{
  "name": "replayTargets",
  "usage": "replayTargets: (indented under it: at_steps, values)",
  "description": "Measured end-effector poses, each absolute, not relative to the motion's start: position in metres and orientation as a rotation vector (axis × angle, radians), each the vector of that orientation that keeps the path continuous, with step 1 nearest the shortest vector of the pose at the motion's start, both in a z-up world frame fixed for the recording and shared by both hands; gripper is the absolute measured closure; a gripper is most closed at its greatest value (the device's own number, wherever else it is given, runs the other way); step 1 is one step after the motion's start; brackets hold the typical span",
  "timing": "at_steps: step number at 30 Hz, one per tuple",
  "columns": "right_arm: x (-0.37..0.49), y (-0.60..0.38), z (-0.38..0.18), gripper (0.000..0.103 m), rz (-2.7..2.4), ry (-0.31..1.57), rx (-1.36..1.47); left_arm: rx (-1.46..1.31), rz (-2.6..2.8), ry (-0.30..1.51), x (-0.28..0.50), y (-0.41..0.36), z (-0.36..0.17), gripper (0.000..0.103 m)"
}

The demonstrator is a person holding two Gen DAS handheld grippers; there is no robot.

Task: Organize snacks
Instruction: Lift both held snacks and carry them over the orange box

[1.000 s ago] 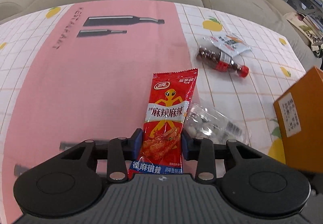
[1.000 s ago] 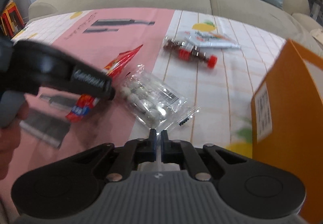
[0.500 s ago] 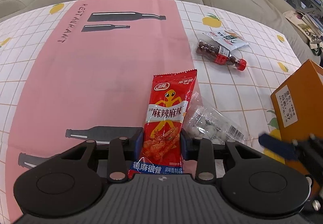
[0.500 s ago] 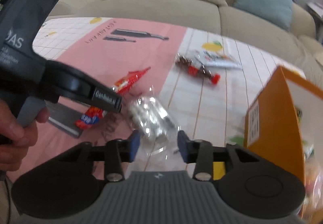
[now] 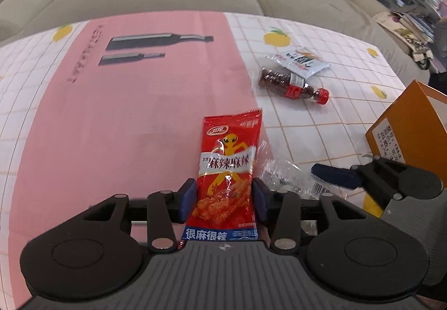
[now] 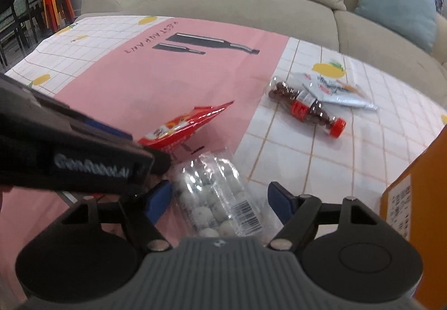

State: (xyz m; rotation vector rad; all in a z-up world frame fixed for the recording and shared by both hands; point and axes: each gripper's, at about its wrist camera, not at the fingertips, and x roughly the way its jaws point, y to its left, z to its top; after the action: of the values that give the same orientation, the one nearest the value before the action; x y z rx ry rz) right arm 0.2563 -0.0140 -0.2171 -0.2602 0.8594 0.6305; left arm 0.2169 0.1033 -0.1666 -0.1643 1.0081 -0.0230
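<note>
While the left gripper (image 5: 223,199) has its opening jaws either side of the red packet (image 5: 227,176), the right gripper (image 6: 219,199) is spreading around the clear bag (image 6: 216,195) beside it. Centre each before pinching; the orange box (image 6: 413,192) waits rightward.

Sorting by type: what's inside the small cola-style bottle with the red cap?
The bottle lies on its side, filled with small dark brown round candies. Its red label hides the middle part.
</note>
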Motion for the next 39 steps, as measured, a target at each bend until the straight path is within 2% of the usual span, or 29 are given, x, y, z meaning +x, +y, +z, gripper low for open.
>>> replayTargets:
  at_steps: [4,9,13,15,18,22,23,27,31,39]
  values:
    - [0.249,-0.016,-0.218,0.034,0.634,0.847,-0.254,-0.11,-0.042,0.991,0.222,0.099,-0.168,0.037]
    - [0.246,-0.017,-0.218,0.035,0.629,0.858,-0.265,-0.098,-0.052,0.993,0.228,0.099,-0.174,0.036]
    - [0.243,-0.021,-0.217,0.035,0.617,0.872,-0.264,-0.081,-0.05,1.011,0.23,0.099,-0.179,0.045]
    - [0.243,-0.024,-0.216,0.034,0.625,0.881,-0.265,-0.04,-0.047,1.013,0.228,0.094,-0.179,0.047]
    - [0.241,-0.027,-0.215,0.028,0.643,0.897,-0.269,0.021,-0.04,1.016,0.224,0.087,-0.181,0.049]
    - [0.236,-0.032,-0.217,0.027,0.65,0.905,-0.294,0.036,-0.026,1.034,0.221,0.084,-0.179,0.052]
    - [0.236,-0.033,-0.217,0.028,0.65,0.908,-0.298,0.024,-0.019,1.04,0.22,0.085,-0.179,0.052]
    - [0.235,-0.037,-0.215,0.041,0.613,0.913,-0.281,-0.015,0.004,1.051,0.216,0.087,-0.175,0.057]
    - [0.235,-0.042,-0.212,0.046,0.549,0.926,-0.236,-0.089,0.033,1.06,0.214,0.092,-0.172,0.061]
    - [0.233,-0.059,-0.192,0.047,0.473,0.922,-0.092,-0.196,0.046,0.996,0.201,0.093,-0.153,0.066]
